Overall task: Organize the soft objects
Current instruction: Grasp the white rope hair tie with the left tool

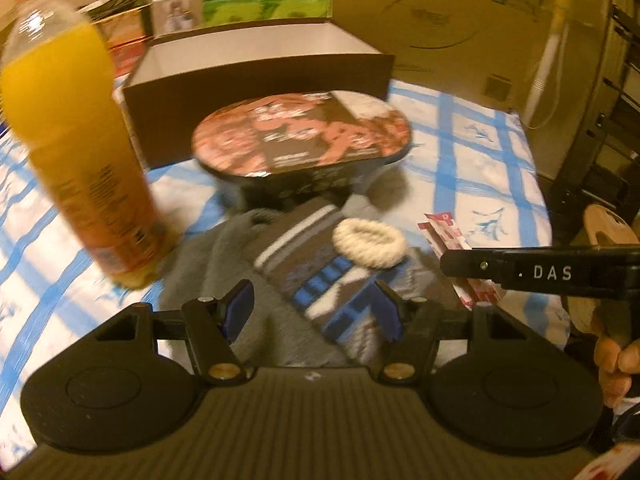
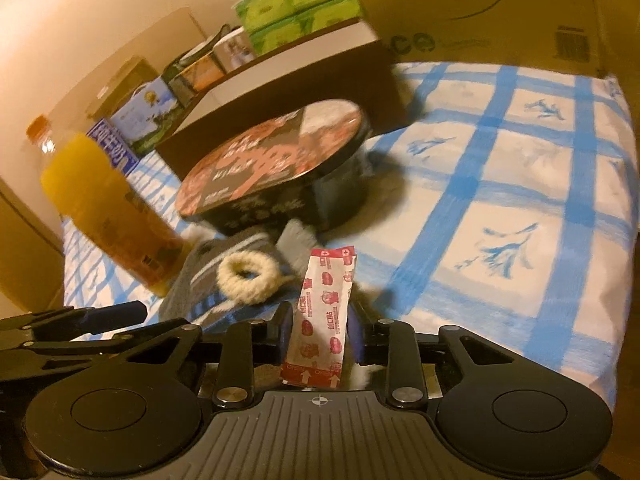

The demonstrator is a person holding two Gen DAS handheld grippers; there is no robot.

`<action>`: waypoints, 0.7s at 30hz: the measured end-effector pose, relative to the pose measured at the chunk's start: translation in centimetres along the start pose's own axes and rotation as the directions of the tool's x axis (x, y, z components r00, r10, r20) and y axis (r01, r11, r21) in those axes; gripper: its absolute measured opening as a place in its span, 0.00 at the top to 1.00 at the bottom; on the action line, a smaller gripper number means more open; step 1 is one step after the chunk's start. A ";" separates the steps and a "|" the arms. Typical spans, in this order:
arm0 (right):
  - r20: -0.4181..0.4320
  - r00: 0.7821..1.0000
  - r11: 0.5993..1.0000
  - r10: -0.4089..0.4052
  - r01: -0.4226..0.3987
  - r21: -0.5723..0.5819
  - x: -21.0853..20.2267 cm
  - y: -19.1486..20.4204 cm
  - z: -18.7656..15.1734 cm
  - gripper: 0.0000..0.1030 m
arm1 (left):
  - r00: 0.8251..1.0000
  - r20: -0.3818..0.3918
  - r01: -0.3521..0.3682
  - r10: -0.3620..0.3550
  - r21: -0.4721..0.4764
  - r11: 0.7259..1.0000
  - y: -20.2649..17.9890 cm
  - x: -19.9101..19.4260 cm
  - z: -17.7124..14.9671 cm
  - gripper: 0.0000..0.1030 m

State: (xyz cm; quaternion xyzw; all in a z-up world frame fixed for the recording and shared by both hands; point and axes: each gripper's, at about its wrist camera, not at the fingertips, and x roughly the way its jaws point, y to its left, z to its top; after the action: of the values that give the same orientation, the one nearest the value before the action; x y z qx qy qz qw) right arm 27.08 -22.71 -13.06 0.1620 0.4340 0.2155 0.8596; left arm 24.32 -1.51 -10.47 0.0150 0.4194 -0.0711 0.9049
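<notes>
While left tool (image 1: 314,308) gapes over 1 sock (image 1: 316,276) (1 scrunchie (image 1: 370,249) atop), right tool (image 2: 320,330) pinches 1 sachet (image 2: 322,312).

We see our black left gripper (image 1: 314,310) with blue pads, brass screws, and "DAS" lettering at right.

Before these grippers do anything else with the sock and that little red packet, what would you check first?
1. Red-and-white packet between the right gripper fingers: ok.
2. Pads actually pressing on it: cannot tell.
3. Left gripper open over the striped sock: ok.
4. Cream ring lying on the sock, could come along: not ok.
5. Orange drink bottle standing close to the socks, could tip: not ok.
6. Open box behind the noodle bowl reachable: cannot tell.
</notes>
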 end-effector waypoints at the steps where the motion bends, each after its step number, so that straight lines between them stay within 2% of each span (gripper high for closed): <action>1: 0.007 1.000 1.000 -0.005 0.005 0.005 -0.2 -0.3 0.2 0.71 | 1.000 0.002 0.009 -0.009 0.010 1.000 -0.3 0.3 0.2 0.40; 7: 0.038 0.999 0.999 -0.024 0.023 0.047 -1.0 -2.1 1.2 0.71 | 0.999 0.004 0.039 -0.040 0.070 0.997 -2.1 2.2 1.3 0.40; 17: 0.036 0.998 0.996 -0.041 0.038 0.081 -1.1 -4.0 1.2 0.71 | 0.999 -0.019 0.027 -0.025 0.103 0.994 -3.1 5.3 2.2 0.41; 21: 0.034 0.999 0.996 -0.038 0.035 0.087 -1.0 -4.3 1.1 0.71 | 0.999 -0.019 0.036 -0.034 0.106 0.994 -3.0 5.4 2.1 0.56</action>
State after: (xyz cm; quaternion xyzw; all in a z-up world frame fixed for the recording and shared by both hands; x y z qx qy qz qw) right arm 28.49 -26.96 -13.74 0.1949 0.4304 0.1781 0.8632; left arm 28.98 -5.27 -13.12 0.0564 0.4230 -0.1091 0.8978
